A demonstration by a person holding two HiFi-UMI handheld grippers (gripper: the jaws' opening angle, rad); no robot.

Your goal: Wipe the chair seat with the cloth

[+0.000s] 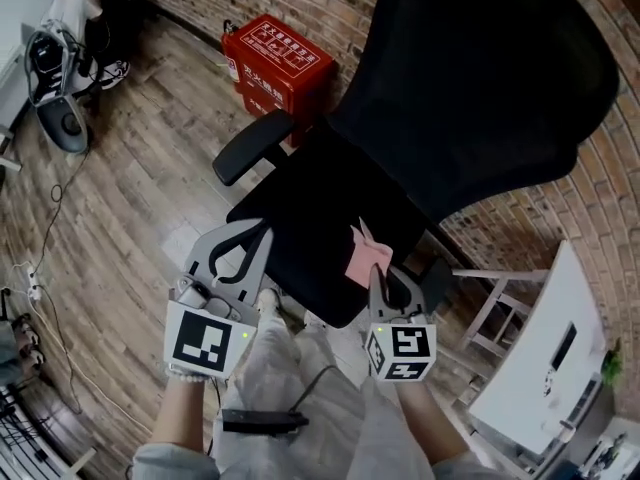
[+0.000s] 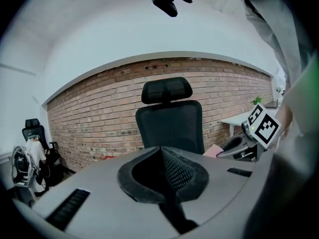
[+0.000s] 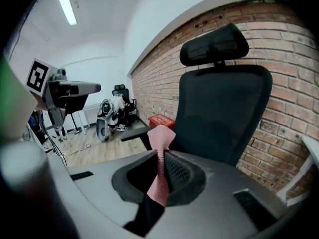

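A black office chair stands against the brick wall, its seat (image 1: 300,230) in front of me and its mesh back (image 1: 480,78) beyond. My right gripper (image 1: 378,274) hovers over the seat's near right edge, shut on a pink cloth (image 1: 366,256). In the right gripper view the cloth (image 3: 160,148) sticks up from between the shut jaws, with the chair back (image 3: 219,113) behind it. My left gripper (image 1: 253,234) is at the seat's near left edge, shut with nothing in it. The left gripper view shows the chair (image 2: 169,118) ahead and the cloth (image 2: 214,151) at right.
The chair's left armrest (image 1: 250,146) juts out over the wood floor. A red box (image 1: 275,63) sits by the wall. A white table (image 1: 545,368) and a white frame (image 1: 490,308) stand at right. Cables and equipment (image 1: 60,68) lie at left.
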